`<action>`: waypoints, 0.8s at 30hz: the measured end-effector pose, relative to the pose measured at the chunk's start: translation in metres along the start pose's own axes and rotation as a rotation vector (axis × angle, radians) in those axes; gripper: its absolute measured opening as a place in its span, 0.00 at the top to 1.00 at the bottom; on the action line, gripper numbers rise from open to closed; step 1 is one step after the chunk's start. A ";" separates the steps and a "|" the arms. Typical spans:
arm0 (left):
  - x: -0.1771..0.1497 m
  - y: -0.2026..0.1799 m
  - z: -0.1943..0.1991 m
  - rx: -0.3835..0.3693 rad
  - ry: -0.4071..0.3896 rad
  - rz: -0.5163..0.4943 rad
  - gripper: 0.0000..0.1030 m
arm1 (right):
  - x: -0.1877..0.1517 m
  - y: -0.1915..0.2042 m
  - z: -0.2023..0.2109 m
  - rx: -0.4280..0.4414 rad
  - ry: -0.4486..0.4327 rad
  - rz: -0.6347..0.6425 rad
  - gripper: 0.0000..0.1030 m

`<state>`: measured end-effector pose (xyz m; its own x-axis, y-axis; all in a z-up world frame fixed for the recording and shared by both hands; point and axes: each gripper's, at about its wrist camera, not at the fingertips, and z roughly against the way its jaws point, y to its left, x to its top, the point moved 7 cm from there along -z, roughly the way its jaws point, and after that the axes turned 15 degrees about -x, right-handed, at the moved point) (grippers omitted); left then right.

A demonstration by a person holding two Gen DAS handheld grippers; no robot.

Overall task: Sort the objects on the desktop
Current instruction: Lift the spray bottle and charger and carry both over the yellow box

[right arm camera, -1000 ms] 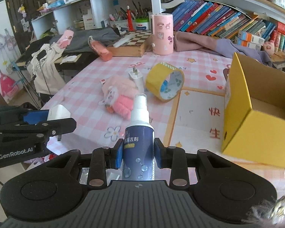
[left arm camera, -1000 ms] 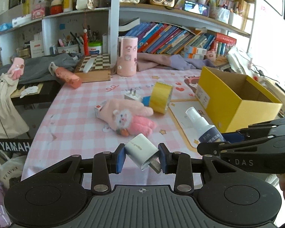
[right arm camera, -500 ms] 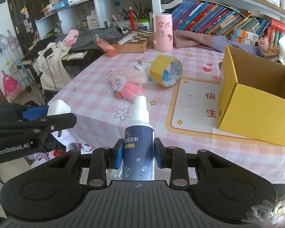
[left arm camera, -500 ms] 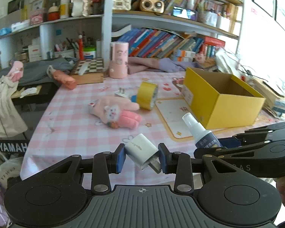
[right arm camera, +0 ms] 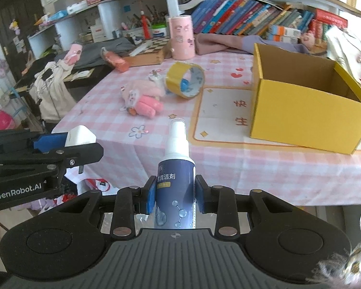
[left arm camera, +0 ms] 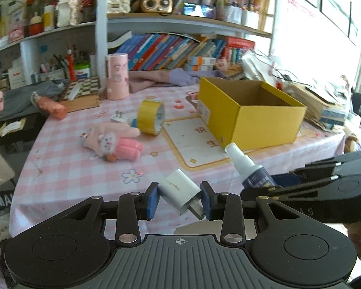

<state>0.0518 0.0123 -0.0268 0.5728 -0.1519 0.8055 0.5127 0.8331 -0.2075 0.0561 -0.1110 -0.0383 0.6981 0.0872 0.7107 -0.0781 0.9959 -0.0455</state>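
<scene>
My left gripper (left arm camera: 179, 198) is shut on a white plug adapter (left arm camera: 180, 192), held tilted off the table's front edge. The right gripper (right arm camera: 175, 193) is shut on a dark blue spray bottle (right arm camera: 175, 183) with a white nozzle, upright between its blue pads. Each gripper shows from the side in the other's view: the right one (left arm camera: 274, 183) with the bottle (left arm camera: 248, 168), the left one (right arm camera: 67, 142) with the adapter (right arm camera: 80, 136). An open yellow box (left arm camera: 250, 113) (right arm camera: 303, 103) stands on the right of the pink checked table (left arm camera: 60, 159).
On the table lie a pink plush toy (left arm camera: 113, 141), a yellow tape roll (left arm camera: 151, 116), a second white plug (left arm camera: 119, 118), a pink cylinder (left arm camera: 117, 79), a chessboard box (left arm camera: 80, 94) and an orange bottle (left arm camera: 50, 104). Crowded bookshelves (left arm camera: 180, 45) rise behind.
Both grippers have drawn back from the table with their objects still gripped; the table and box now look farther away, and the table's front edge has come into view.
</scene>
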 end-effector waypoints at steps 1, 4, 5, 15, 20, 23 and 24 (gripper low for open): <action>0.000 -0.002 -0.001 -0.007 0.004 -0.007 0.66 | 0.000 -0.002 0.001 -0.005 0.000 -0.007 0.71; 0.000 -0.007 -0.005 -0.029 0.010 -0.021 0.66 | -0.004 -0.005 0.003 -0.023 0.000 -0.009 0.71; 0.001 -0.010 -0.007 -0.035 0.014 -0.027 0.66 | -0.007 -0.007 0.004 -0.027 0.005 -0.012 0.71; 0.001 -0.035 -0.021 -0.135 0.047 -0.088 0.66 | -0.020 -0.033 0.013 -0.107 0.038 -0.097 0.71; 0.000 -0.049 -0.027 -0.189 0.061 -0.102 0.66 | -0.030 -0.044 0.018 -0.139 0.062 -0.120 0.71; -0.001 -0.056 -0.030 -0.212 0.069 -0.110 0.66 | -0.035 -0.050 0.022 -0.156 0.073 -0.129 0.71; -0.002 -0.058 -0.031 -0.219 0.072 -0.114 0.66 | -0.037 -0.052 0.023 -0.162 0.076 -0.135 0.71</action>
<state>0.0410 -0.0521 -0.0333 0.5432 -0.2823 0.7907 0.6986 0.6743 -0.2392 0.0177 -0.1664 -0.0464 0.7469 -0.0514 0.6629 0.1307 0.9889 -0.0706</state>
